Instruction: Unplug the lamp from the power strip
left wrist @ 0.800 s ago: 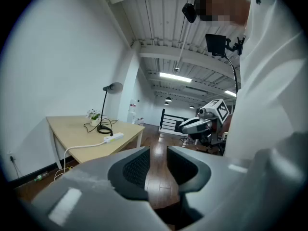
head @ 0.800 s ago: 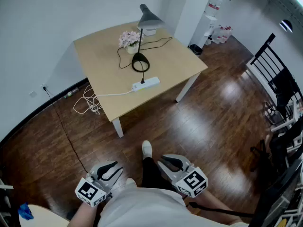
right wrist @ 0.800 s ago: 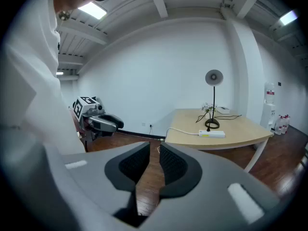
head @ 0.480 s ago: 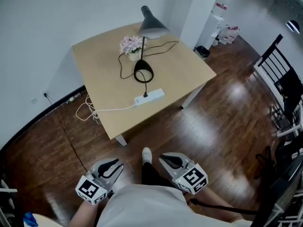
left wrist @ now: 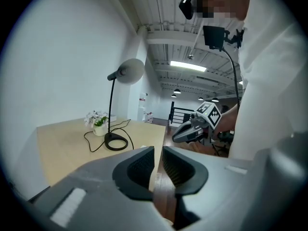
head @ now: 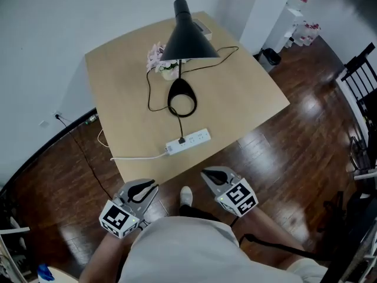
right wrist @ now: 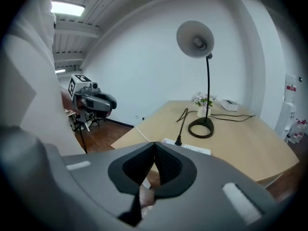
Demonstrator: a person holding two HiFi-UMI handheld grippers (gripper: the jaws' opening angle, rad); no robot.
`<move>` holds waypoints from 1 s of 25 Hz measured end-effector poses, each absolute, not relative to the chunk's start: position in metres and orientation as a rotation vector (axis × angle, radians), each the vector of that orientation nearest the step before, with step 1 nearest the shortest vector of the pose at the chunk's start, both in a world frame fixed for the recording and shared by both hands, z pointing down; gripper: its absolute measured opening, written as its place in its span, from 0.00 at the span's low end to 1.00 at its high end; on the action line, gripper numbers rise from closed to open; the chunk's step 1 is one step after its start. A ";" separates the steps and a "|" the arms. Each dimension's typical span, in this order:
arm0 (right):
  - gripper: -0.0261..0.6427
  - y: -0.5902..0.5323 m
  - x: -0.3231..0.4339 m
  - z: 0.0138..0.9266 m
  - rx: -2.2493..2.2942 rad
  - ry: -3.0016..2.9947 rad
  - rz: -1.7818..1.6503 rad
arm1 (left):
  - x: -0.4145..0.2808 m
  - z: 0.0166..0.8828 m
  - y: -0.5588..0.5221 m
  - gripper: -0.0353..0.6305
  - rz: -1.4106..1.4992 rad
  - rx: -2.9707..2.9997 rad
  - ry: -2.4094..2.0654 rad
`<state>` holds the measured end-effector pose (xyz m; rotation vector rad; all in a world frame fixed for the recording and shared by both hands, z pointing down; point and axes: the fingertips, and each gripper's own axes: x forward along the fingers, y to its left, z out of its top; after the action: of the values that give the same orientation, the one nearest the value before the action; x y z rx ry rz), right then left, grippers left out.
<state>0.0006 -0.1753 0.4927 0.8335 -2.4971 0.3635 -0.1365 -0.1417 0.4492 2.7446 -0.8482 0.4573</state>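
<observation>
Wooden table (head: 247,93) ahead: black cone-shaded lamp (head: 187,40) half-hides pink flowers (head: 155,56) beyond white oblong power strip (head: 191,141); left gripper (head: 147,187) barely parted, right gripper (head: 213,174) closed.

A light wooden tabletop (head: 241,99) stands on a dark, glossy wood floor (head: 294,140), close to a white wall (head: 53,34). A small pot of pink and white flowers (head: 156,56) sits near the tabletop's far edge. A flat white box (head: 204,27) lies at the far right corner. Beyond that corner, a dark bin (head: 271,56) stands on the floor beside a white unit (head: 291,13). A black railed frame (head: 362,81) shows well off to the right.
</observation>
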 end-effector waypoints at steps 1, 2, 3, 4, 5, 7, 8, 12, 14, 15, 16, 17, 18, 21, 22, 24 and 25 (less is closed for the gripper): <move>0.05 -0.193 0.005 0.502 0.833 -2.486 0.373 | -0.130 0.454 -0.157 0.15 0.477 2.740 -0.840; 0.05 -0.209 0.008 0.512 0.833 -2.474 0.379 | -0.122 0.459 -0.173 0.17 0.500 2.738 -0.829; 0.05 -0.225 0.011 0.521 0.831 -2.463 0.382 | -0.115 0.466 -0.187 0.18 0.528 2.737 -0.815; 0.05 -0.239 0.012 0.530 0.828 -2.452 0.384 | -0.108 0.474 -0.200 0.18 0.563 2.735 -0.803; 0.05 -0.251 0.012 0.539 0.822 -2.442 0.385 | -0.103 0.483 -0.213 0.19 0.603 2.728 -0.793; 0.05 -0.274 0.011 0.559 0.813 -2.421 0.385 | -0.094 0.502 -0.238 0.20 0.669 2.706 -0.775; 0.05 -0.284 0.011 0.568 0.812 -2.413 0.385 | -0.089 0.511 -0.250 0.20 0.696 2.694 -0.763; 0.05 -0.314 0.007 0.592 0.821 -2.390 0.407 | -0.063 0.550 -0.289 0.23 0.809 2.661 -0.680; 0.05 -0.320 0.007 0.603 0.833 -2.369 0.420 | -0.055 0.570 -0.302 0.24 0.870 2.644 -0.645; 0.05 -0.320 0.006 0.608 0.837 -2.357 0.422 | -0.052 0.578 -0.306 0.24 0.893 2.639 -0.630; 0.05 -0.320 0.006 0.612 0.839 -2.346 0.420 | -0.048 0.585 -0.310 0.24 0.915 2.638 -0.613; 0.05 -0.319 0.006 0.615 0.839 -2.339 0.414 | -0.045 0.591 -0.312 0.24 0.936 2.637 -0.594; 0.05 -0.318 0.005 0.617 0.840 -2.338 0.409 | -0.043 0.597 -0.314 0.24 0.954 2.635 -0.576; 0.05 -0.318 0.005 0.618 0.849 -2.349 0.430 | -0.037 0.608 -0.315 0.17 0.991 2.642 -0.548; 0.05 -0.318 0.005 0.618 0.852 -2.348 0.440 | -0.036 0.609 -0.316 0.15 0.996 2.648 -0.542; 0.05 -0.319 0.005 0.619 0.856 -2.345 0.452 | -0.036 0.608 -0.317 0.14 1.010 2.661 -0.527; 0.05 -0.320 0.005 0.620 0.857 -2.348 0.460 | -0.036 0.607 -0.317 0.14 1.022 2.674 -0.519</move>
<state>0.0051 -0.3199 0.6196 0.8571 -2.3477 0.4599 -0.0356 -0.3171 0.6072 2.6738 -0.5190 1.0216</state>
